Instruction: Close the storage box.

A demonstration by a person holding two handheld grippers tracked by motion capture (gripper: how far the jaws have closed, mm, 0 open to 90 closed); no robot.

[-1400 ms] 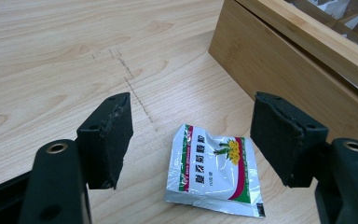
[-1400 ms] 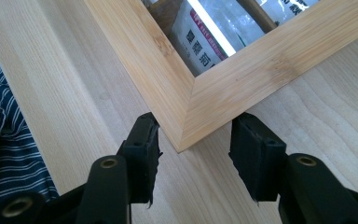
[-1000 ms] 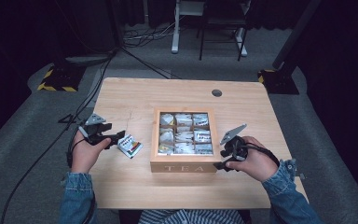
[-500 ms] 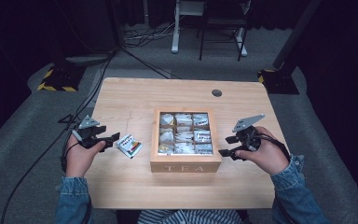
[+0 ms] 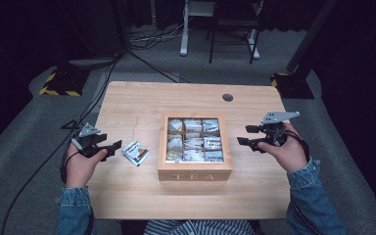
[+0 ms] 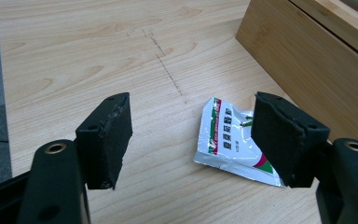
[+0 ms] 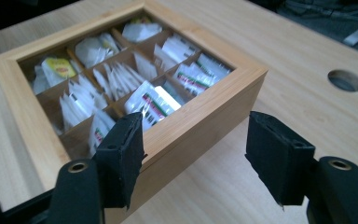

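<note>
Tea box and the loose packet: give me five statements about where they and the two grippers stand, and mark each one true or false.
1. The tea box has "TEA" on its near side. True.
2. The loose tea packet lies inside a compartment of the box. False: it lies flat on the table, left of the box.
3. The left gripper is shut on the packet. False: its jaws are open and empty, with the packet on the table just ahead of them.
4. The right gripper is open, beside the box's right side. True.
5. The box's compartments are empty. False: they hold tea packets.
</note>
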